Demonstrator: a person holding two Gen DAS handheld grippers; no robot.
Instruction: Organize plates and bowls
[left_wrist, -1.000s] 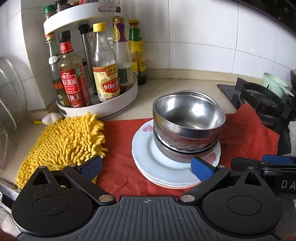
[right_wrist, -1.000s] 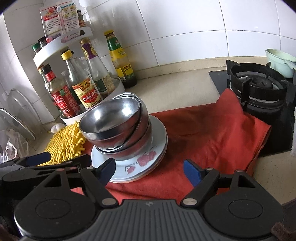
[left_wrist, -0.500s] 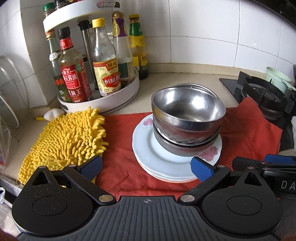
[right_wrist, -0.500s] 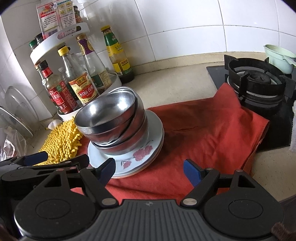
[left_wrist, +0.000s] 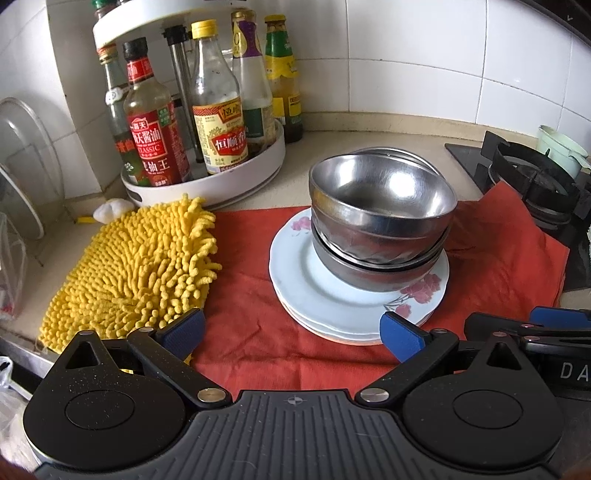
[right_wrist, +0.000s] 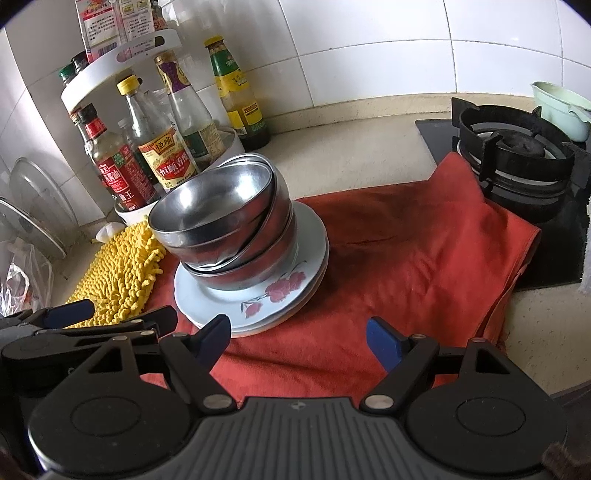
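Several steel bowls (left_wrist: 380, 218) (right_wrist: 225, 221) sit nested, slightly askew, on a stack of white flowered plates (left_wrist: 314, 291) (right_wrist: 273, 299). The stack rests on a red cloth (left_wrist: 258, 339) (right_wrist: 406, 258). My left gripper (left_wrist: 291, 332) hovers open just in front of the plates, nothing between its blue pads. My right gripper (right_wrist: 299, 338) is also open and empty, near the plates' front right edge above the cloth. Each gripper shows at the edge of the other's view.
A yellow chenille mitt (left_wrist: 136, 266) (right_wrist: 122, 273) lies left of the plates. Behind it stands a white rotating rack of sauce bottles (left_wrist: 207, 177) (right_wrist: 147, 147). A gas burner (left_wrist: 532, 184) (right_wrist: 517, 162) and a pale green cup (right_wrist: 561, 110) are at the right. Glass lids (left_wrist: 22, 177) lean at far left.
Both views have tilted slightly, so the plate stack sits a little lower and the scene shifts. The bowls, plates and both open grippers stay as they were.
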